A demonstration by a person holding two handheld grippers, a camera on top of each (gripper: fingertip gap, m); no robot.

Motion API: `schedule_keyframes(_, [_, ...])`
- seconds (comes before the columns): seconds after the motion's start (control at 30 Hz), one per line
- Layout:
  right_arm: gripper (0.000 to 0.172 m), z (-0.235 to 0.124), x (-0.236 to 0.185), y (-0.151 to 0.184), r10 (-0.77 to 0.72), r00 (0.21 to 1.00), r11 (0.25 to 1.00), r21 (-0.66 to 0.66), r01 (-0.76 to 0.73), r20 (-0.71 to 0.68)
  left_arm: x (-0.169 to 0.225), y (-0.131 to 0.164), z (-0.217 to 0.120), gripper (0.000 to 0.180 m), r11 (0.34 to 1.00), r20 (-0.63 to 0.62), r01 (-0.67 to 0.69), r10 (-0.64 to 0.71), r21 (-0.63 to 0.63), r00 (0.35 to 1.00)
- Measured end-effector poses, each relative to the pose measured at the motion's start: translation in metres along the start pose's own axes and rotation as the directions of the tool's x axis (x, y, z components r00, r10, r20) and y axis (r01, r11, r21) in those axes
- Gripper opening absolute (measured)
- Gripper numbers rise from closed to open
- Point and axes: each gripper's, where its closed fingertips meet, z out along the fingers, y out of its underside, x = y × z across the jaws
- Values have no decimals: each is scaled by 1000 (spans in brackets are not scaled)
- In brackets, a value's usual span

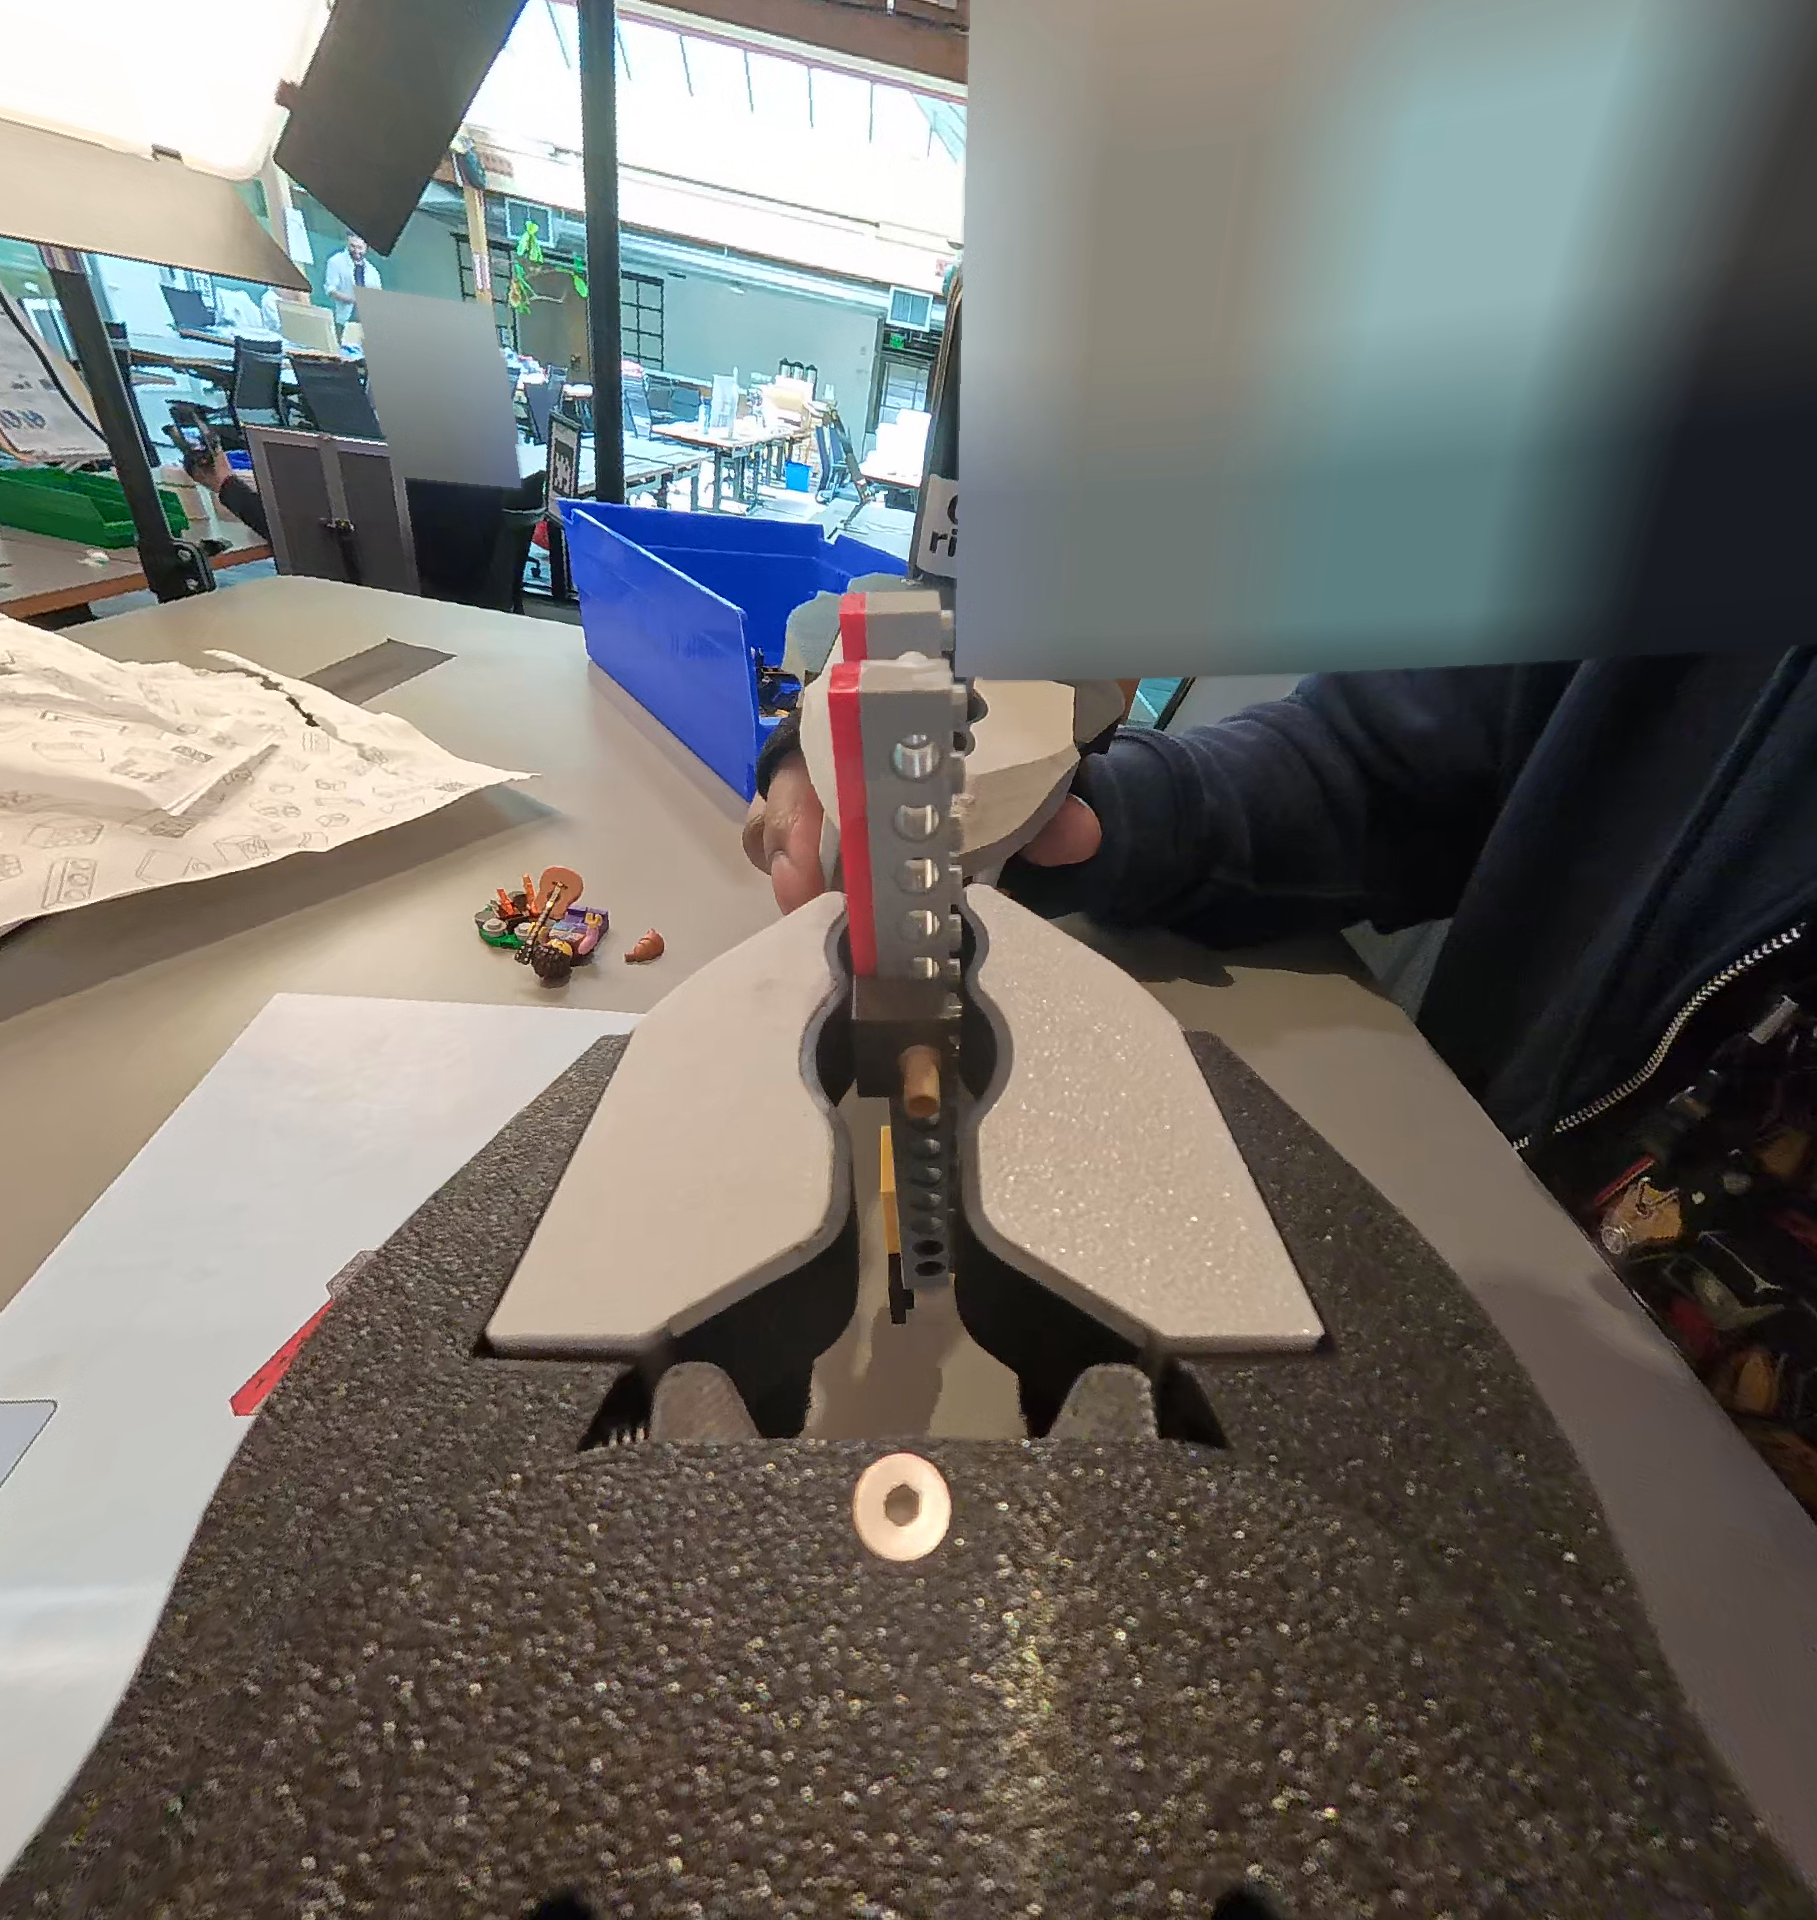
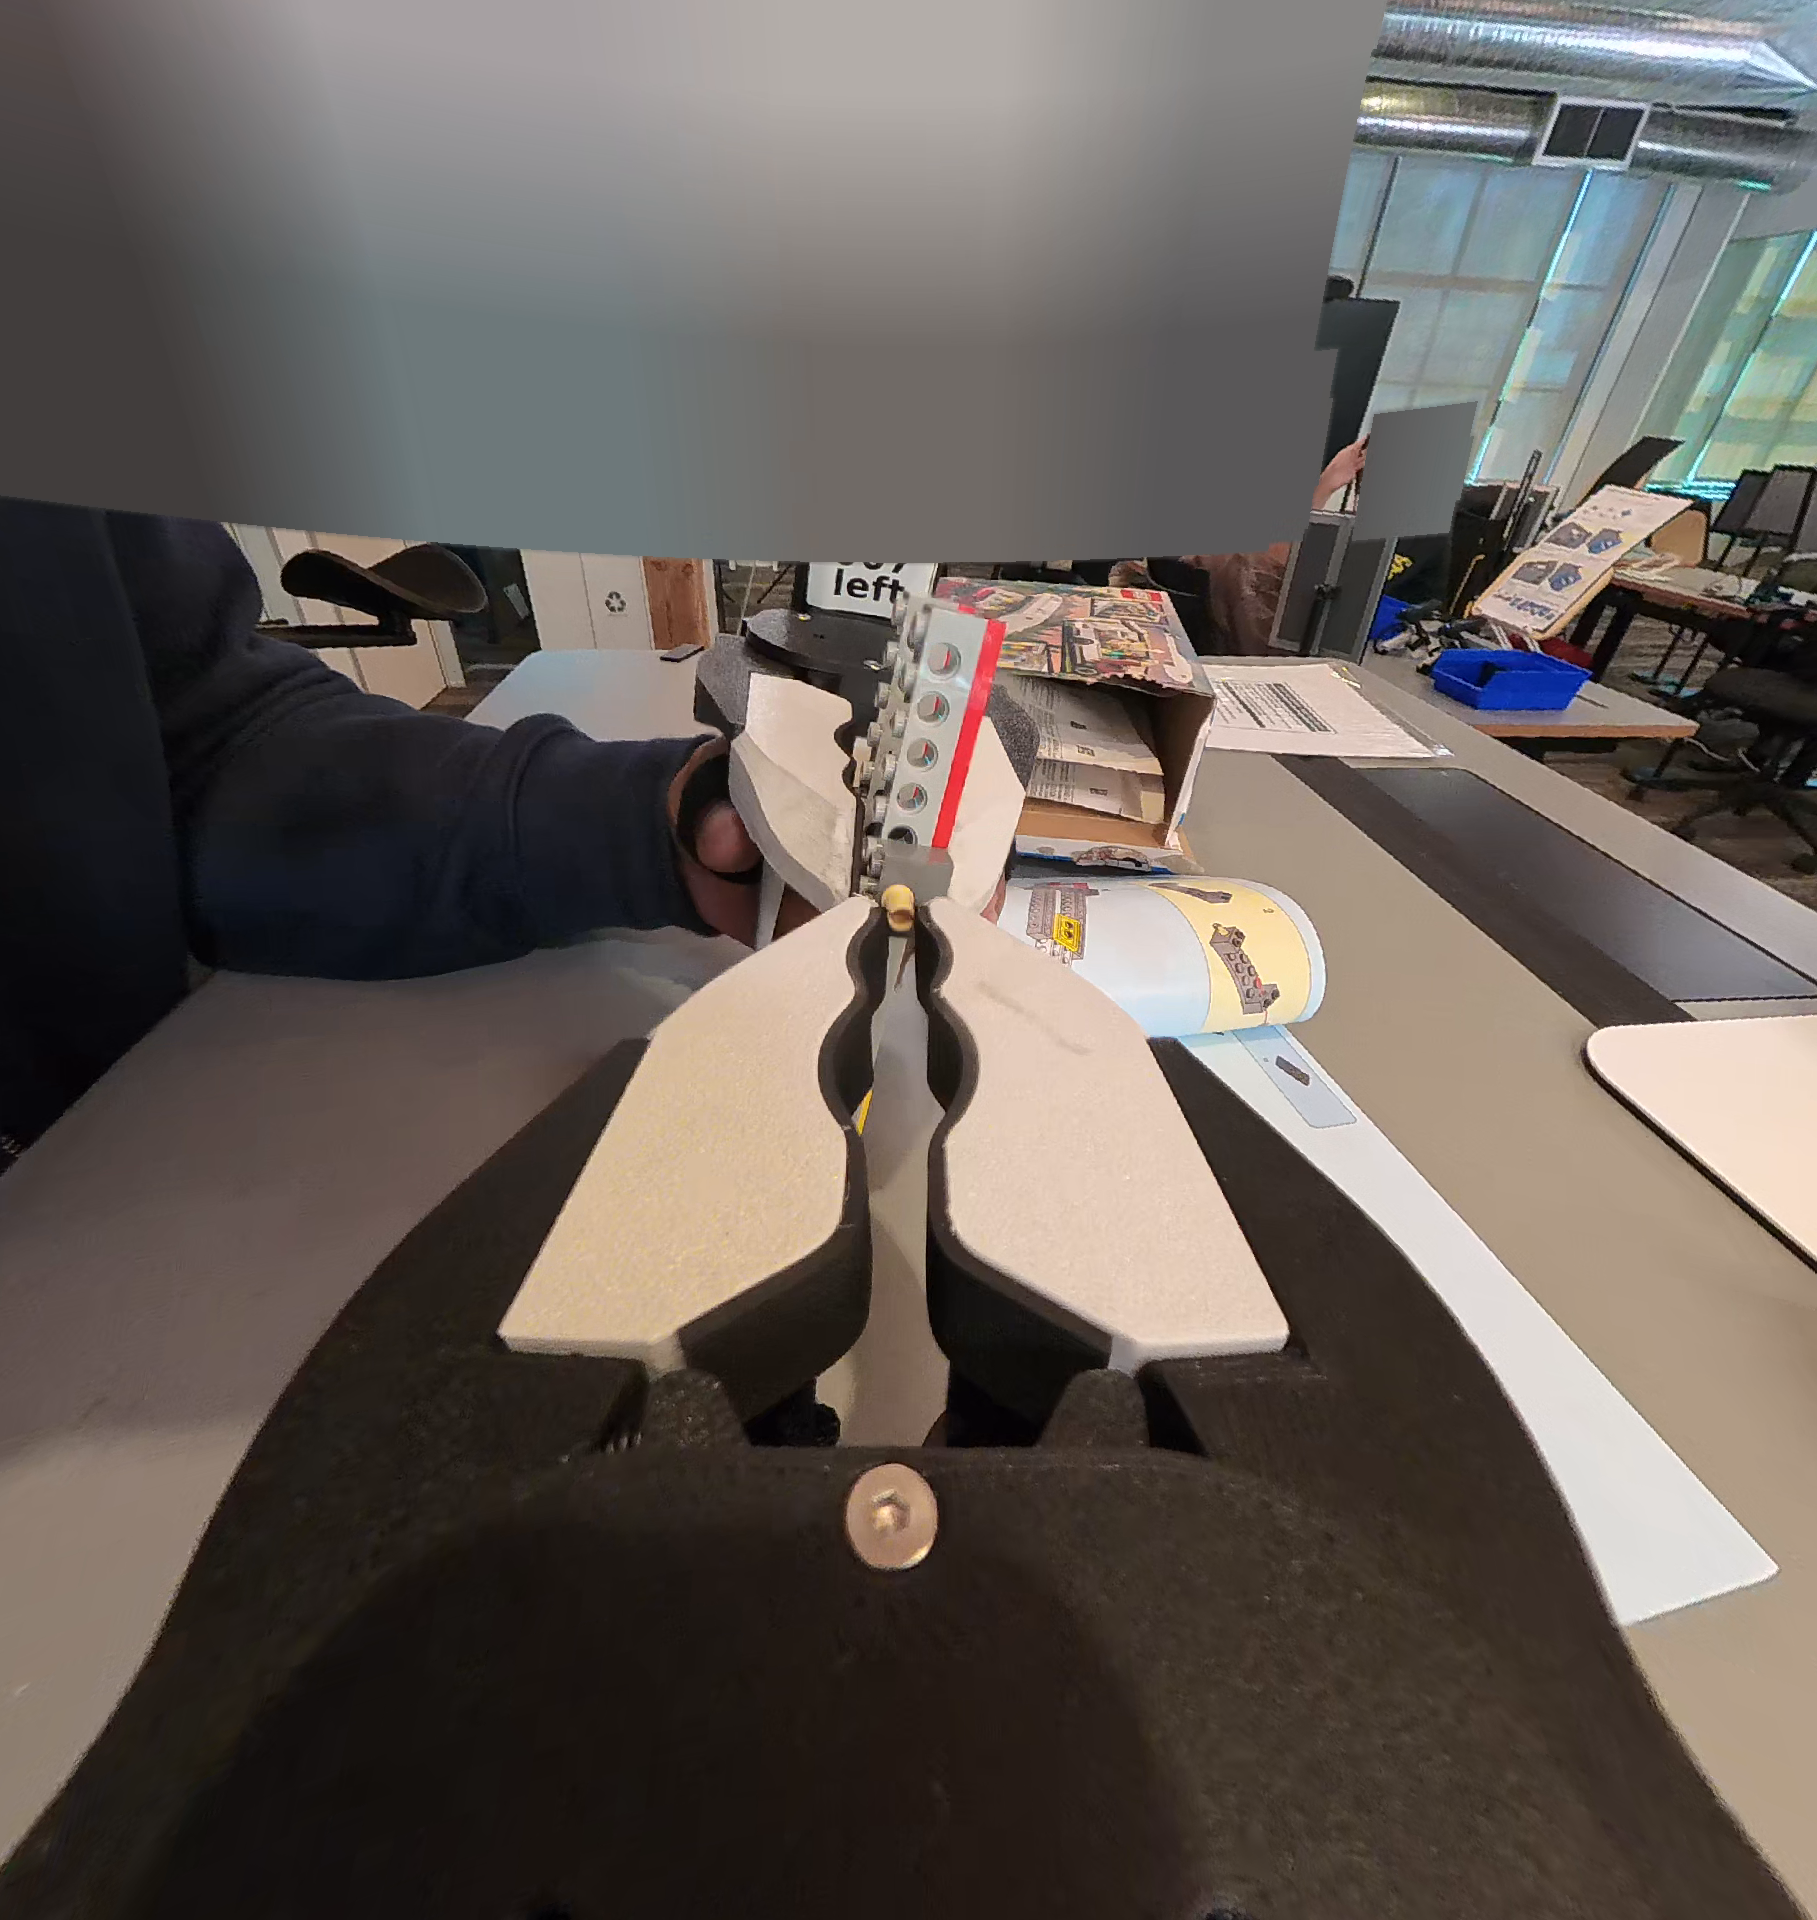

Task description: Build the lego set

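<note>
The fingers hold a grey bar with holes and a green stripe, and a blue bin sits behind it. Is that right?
Nearly. The stripe is red, not green; the left wrist view shows it. The fingers do hold the grey bar with holes, and the blue bin sits behind it.

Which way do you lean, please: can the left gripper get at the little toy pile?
Probably not: the left gripper is clamped on the grey beam, though nothing blocks the toy pile.
</note>
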Motion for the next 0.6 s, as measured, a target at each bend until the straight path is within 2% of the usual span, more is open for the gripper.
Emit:
schedule_keyframes(0.4, [4,-4,-1,-1,12,1000,1000,7,-12,27,0,-1,-1,15,1000,-5,0,0,1,1000])
schedule_keyframes(0.5, [9,-4,-1,0,18,999,1000,6,-19,28,1,0,-1,15,1000,-7,0,0,-1,1000])
schedule_keyframes(0.6, [3,-2,-2,2,4,1000,1000,-11,-4,25,1,1,0,15,1000,-7,-4,4,-10,1000])
